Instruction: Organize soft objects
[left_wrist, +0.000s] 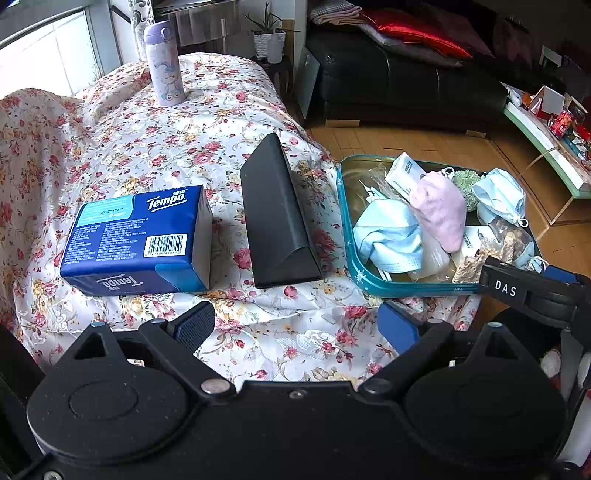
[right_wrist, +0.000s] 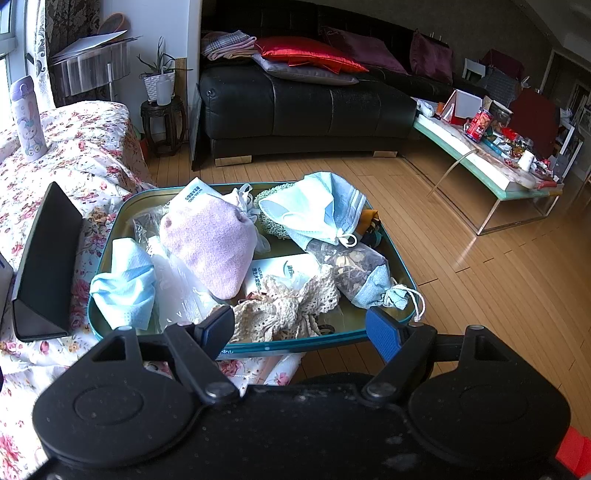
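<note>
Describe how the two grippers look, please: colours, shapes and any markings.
Both the left gripper and the right gripper have matte black bodies with two round discs, black linkage arms with silver rivets, and blue ribbed pads. Seen from the left wrist, the right gripper bears white letters "DAS".

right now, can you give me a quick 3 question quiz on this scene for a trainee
1. True or false: the left gripper is holding the tissue pack.
2. What lies between the tissue pack and the teal tray? A) purple bottle B) black triangular case C) red cushion
3. Fill in: the pink soft item lies in the ____.

Key: 1 false, both the left gripper and the right gripper are open and empty. 2 B, the black triangular case. 3 tray.
</note>
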